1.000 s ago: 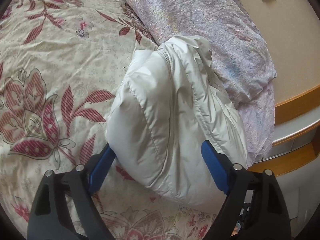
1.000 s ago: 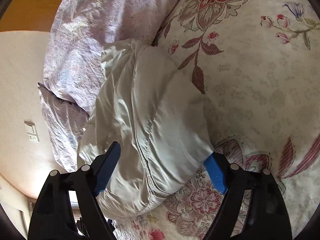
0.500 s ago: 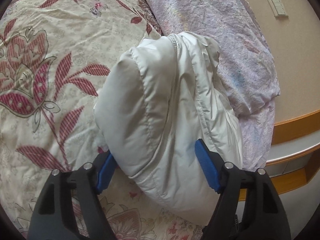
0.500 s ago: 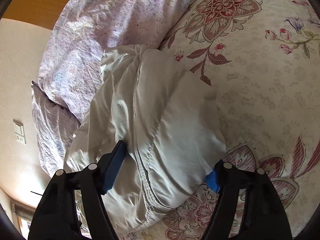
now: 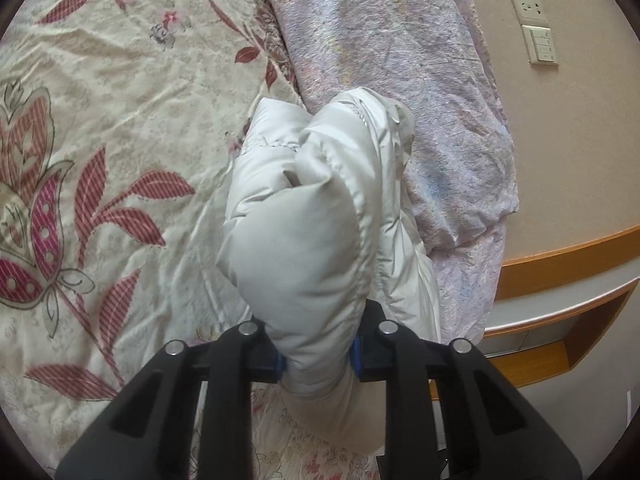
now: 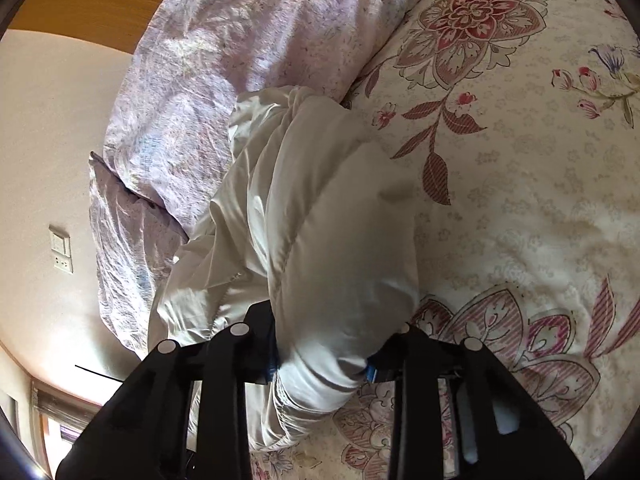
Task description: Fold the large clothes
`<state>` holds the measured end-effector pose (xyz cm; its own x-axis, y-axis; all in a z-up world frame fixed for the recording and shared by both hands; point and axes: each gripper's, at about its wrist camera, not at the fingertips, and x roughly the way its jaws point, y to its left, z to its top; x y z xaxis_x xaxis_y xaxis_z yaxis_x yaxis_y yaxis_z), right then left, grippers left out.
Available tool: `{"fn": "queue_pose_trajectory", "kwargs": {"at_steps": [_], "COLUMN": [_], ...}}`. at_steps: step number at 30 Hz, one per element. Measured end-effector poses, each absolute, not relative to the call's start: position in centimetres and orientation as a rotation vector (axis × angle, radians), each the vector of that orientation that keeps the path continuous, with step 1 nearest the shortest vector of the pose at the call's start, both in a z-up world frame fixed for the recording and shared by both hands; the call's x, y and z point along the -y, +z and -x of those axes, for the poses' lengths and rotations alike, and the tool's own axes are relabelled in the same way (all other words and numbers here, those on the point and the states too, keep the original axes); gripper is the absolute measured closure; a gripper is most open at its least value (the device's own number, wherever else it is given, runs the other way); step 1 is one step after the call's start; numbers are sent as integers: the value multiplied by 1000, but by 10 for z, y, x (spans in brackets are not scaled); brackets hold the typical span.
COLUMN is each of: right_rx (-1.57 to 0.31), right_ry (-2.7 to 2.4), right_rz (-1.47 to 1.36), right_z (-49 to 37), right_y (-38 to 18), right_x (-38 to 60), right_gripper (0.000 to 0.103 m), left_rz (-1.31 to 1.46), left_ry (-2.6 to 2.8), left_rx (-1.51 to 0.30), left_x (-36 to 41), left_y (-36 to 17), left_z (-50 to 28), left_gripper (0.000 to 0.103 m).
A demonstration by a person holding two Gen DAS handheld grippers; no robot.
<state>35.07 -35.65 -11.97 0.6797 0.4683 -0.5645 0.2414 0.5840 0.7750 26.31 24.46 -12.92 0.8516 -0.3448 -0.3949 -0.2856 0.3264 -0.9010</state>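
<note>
A puffy white down jacket (image 5: 320, 216) lies bundled on a floral bedspread (image 5: 100, 140), its far end against a lilac pillow (image 5: 400, 60). My left gripper (image 5: 318, 354) is closing on the jacket's near end, and its blue pads squeeze the padding from both sides. In the right wrist view the same jacket (image 6: 320, 220) fills the middle. My right gripper (image 6: 322, 366) is closing too, with a thick fold of the jacket pinched between its blue pads. The pads themselves are mostly hidden by bulging fabric.
The lilac pillow (image 6: 240, 40) lies along the head of the bed, beside a beige wall with a socket and switch (image 5: 536, 28). A wooden headboard ledge (image 5: 560, 264) runs below the wall. The floral bedspread (image 6: 520, 160) stretches wide beside the jacket.
Both grippers went from wide open around the jacket to clamped on it. The padding now bulges out between each pair of fingers, and the jacket looks more bunched up.
</note>
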Motion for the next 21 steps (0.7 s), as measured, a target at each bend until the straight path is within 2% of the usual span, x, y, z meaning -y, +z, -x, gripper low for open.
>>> {"fn": "queue_pose_trajectory", "kwargs": {"at_steps": [11,21], "right_rx": [-838,-945], "right_ry": [328,427], "right_rz": [-882,-795], "right_z": [-316,-248], "right_y": [-87,-96], "right_x": [320,305], "right_gripper": [74,73], "left_rz": [1202,1182], "left_ry": [-22,15], "left_rx": [-552,-615], "left_x": [-281,-298], "left_y": [-101,-116], "left_z": [-210,-123], "left_gripper": [81,80]}}
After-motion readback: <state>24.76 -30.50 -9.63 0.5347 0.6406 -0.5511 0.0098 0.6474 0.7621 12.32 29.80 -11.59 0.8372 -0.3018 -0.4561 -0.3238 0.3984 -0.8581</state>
